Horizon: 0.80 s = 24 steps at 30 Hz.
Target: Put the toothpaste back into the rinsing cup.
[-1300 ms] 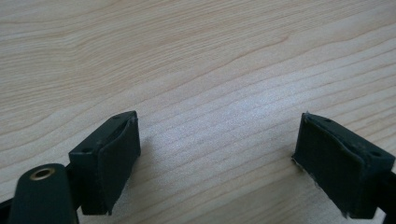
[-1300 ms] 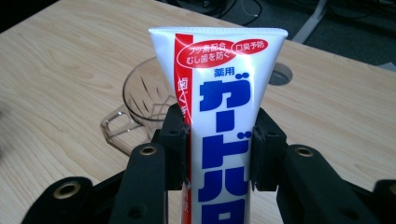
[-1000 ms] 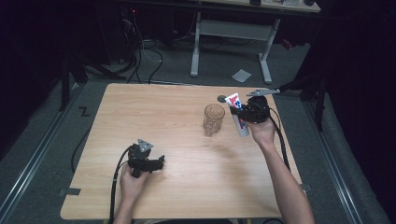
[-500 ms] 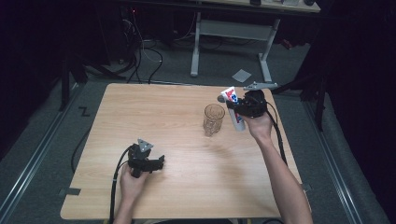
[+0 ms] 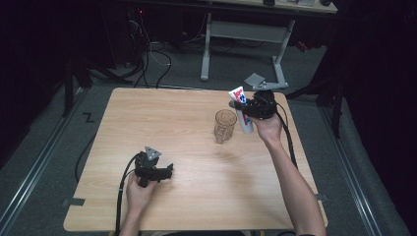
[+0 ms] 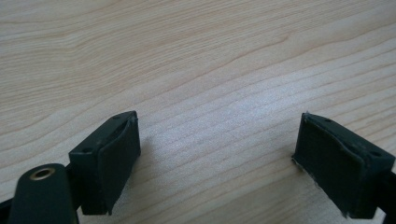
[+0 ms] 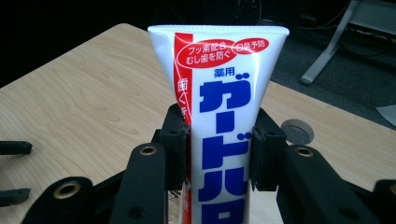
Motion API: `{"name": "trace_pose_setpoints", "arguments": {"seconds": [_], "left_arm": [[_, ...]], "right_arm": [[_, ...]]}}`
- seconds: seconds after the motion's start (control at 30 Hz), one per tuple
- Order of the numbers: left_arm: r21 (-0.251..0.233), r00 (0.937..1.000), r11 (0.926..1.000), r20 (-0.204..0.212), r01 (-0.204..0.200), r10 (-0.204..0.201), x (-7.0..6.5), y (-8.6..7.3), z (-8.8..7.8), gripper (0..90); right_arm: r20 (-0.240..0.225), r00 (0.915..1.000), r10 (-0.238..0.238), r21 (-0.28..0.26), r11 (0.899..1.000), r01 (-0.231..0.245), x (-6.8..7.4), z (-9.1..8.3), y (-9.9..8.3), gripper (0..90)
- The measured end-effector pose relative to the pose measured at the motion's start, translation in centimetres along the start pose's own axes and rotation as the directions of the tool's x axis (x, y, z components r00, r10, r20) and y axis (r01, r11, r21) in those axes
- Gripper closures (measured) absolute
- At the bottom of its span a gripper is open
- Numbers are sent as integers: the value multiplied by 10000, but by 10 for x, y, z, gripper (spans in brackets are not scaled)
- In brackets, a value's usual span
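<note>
A white toothpaste tube (image 5: 242, 112) with red and blue print hangs above the table's far right part, crimped end up. My right gripper (image 5: 252, 108) is shut on it. In the right gripper view the black pads (image 7: 265, 149) press both sides of the tube (image 7: 224, 93). A clear glass (image 5: 225, 126) stands upright on the wood just left of the tube. Near the front left, my left gripper (image 5: 166, 172) lies low over the table. Its jaws stand open (image 6: 219, 158) over bare wood, nothing between the fingers (image 6: 109, 161).
The wooden table (image 5: 162, 118) is bare between the glass and the left gripper. A small grey round disc (image 7: 297, 131) lies on the table behind the tube. Beyond the far edge stand a desk frame (image 5: 241, 34), cables and a grey plate (image 5: 255, 79) on the floor.
The right gripper has lifted the tube a little and carried it slightly left, closer to the glass. The left hand and gripper have stayed put.
</note>
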<state>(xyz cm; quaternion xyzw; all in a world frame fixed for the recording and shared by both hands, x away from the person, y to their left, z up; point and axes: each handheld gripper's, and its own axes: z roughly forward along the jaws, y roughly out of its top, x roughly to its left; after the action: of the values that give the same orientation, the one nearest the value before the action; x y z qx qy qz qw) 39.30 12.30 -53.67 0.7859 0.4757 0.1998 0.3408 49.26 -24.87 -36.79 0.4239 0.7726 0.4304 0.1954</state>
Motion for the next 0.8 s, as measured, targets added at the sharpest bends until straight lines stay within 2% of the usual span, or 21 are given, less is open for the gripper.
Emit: {"name": "trace_pose_setpoints", "arguments": {"seconds": [0.1,0.5,0.8], "left_arm": [[-4,10000,10000,0,2,-2,0,0,0,145],[-8,10000,10000,-1,4,-4,0,0,0,145],[-8,10000,10000,0,6,-6,0,0,0,145]], "right_arm": [[-34,10000,76,-13,10000,-76,0,1,1,643],[-99,9997,-221,-241,9995,219,8,6,12,641],[-191,9998,-87,-125,9999,84,7,13,12,640]]}}
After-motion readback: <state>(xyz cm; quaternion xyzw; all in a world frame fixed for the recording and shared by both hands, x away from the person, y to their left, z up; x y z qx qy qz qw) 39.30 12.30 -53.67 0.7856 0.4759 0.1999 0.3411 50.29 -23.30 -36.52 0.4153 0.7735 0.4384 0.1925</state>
